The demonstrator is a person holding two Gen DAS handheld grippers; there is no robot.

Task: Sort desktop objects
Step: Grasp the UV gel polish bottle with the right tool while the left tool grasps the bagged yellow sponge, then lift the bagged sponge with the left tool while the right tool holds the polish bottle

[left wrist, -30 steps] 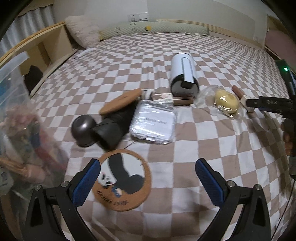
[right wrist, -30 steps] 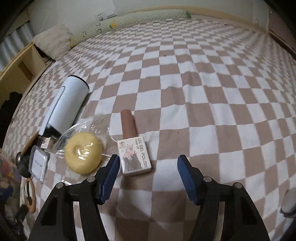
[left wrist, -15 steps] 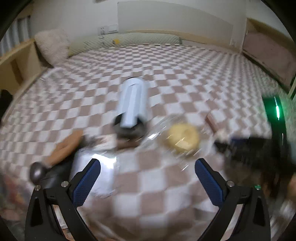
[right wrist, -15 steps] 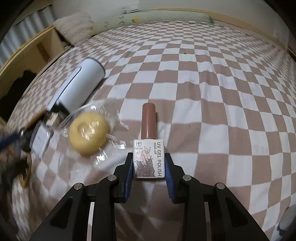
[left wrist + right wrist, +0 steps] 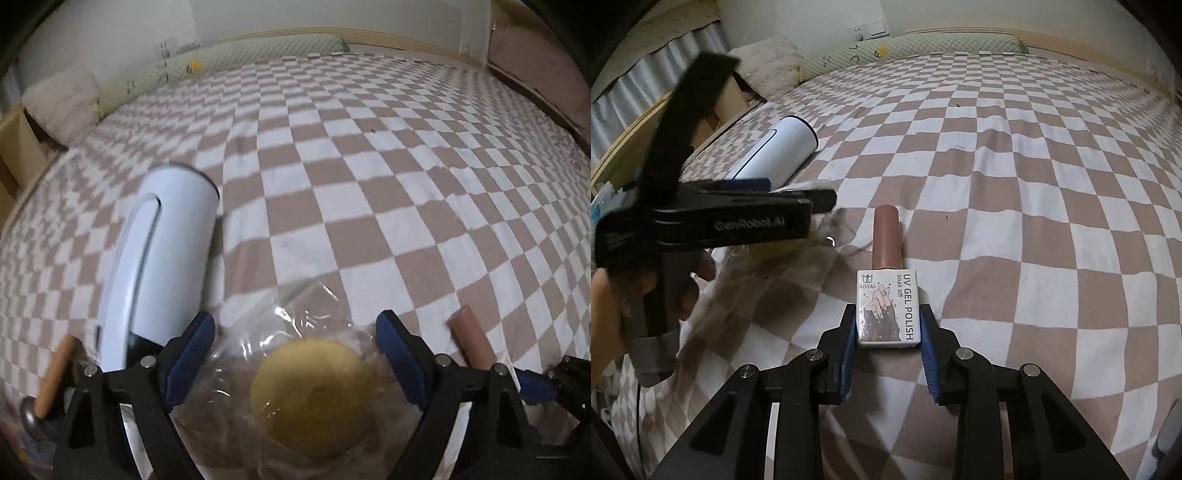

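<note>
The brown-and-white checked bedspread (image 5: 1015, 192) carried a white cylindrical bottle (image 5: 166, 258), a yellow round sponge in clear wrap (image 5: 314, 387), and a white-labelled gel polish bottle with brown cap (image 5: 888, 306).

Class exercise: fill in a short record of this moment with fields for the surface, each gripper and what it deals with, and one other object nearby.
surface: checkered bedspread
right gripper: shut on the nail polish bottle
left gripper: closing, yellow round item in clear wrap between its fingers, not yet pressed
nearby: white cylinder lying on its side, left of the wrapped item
</note>
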